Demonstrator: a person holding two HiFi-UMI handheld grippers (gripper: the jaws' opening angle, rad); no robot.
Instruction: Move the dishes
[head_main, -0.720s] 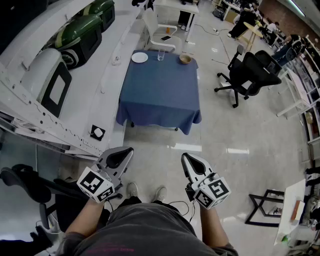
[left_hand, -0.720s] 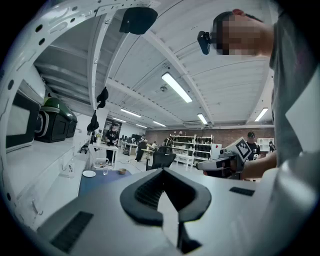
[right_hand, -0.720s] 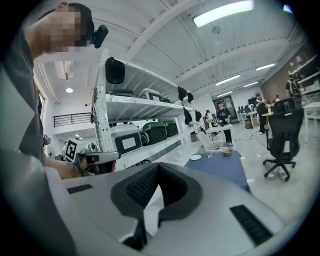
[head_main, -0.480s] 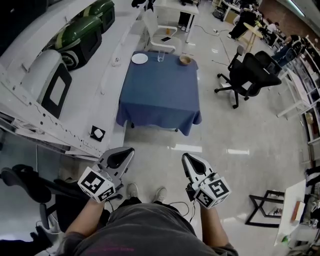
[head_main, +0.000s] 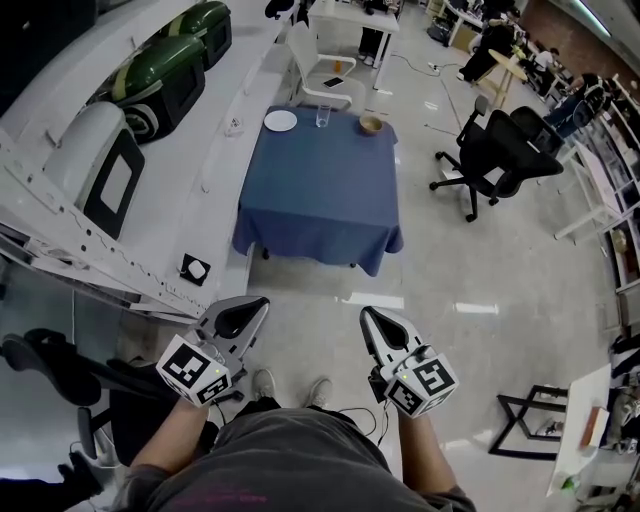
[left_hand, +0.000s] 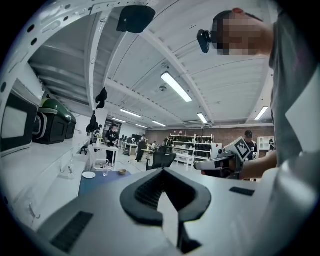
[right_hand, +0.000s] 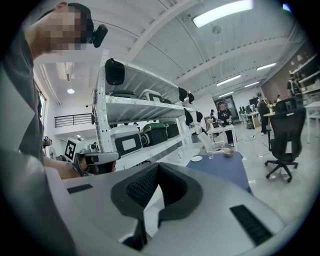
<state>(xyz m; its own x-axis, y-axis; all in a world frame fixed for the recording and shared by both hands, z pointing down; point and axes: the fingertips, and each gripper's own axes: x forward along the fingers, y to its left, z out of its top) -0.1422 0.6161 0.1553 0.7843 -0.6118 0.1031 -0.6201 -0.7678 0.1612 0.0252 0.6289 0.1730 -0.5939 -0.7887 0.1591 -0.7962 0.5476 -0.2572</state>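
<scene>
A table under a blue cloth (head_main: 320, 180) stands some way ahead on the floor. At its far edge sit a white plate (head_main: 280, 120), a clear glass (head_main: 323, 116) and a small brown bowl (head_main: 371, 124). The same plate (left_hand: 89, 175), glass (left_hand: 104, 171) and bowl (left_hand: 122, 172) show small in the left gripper view. The plate (right_hand: 197, 158) and bowl (right_hand: 229, 152) appear in the right gripper view too. My left gripper (head_main: 250, 304) and right gripper (head_main: 370, 314) are held near my body, both shut and empty, far from the table.
A long white shelf unit (head_main: 120, 200) with green-black appliances (head_main: 165, 75) runs along the left. A white chair (head_main: 315, 70) stands behind the table. A black office chair (head_main: 500, 150) is on the right, a black stand (head_main: 530, 415) at lower right. People sit at desks far back.
Both grippers have edged slightly forward and the view has shifted a little toward the table. Jaws stay shut.
</scene>
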